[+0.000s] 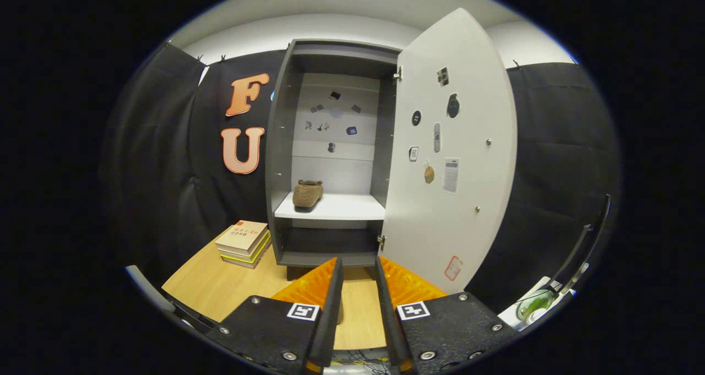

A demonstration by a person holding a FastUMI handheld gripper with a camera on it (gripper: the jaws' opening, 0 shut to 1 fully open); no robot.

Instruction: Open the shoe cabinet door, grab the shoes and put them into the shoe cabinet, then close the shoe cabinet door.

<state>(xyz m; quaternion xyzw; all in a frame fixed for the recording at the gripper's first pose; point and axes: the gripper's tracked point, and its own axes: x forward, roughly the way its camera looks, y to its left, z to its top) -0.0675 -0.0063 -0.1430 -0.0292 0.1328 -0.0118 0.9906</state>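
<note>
The gripper (359, 270) has two flat dark finger plates — each studded with silver screws, each bearing one square black-and-white marker near its inner edge.

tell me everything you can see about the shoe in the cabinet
The shoe is a brown, fuzzy, slipper-like thing with a dark sole. It rests flat on the white shelf of the open shoe cabinet, near the shelf's left front, apart from the wall. It lies well beyond the gripper, whose fingers hold nothing and are slightly apart.

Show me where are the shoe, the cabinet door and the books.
shoe (307, 194): gripper view, its upper.
door (468, 199): gripper view, inner face.
books (244, 237): gripper view, top cover.
</note>
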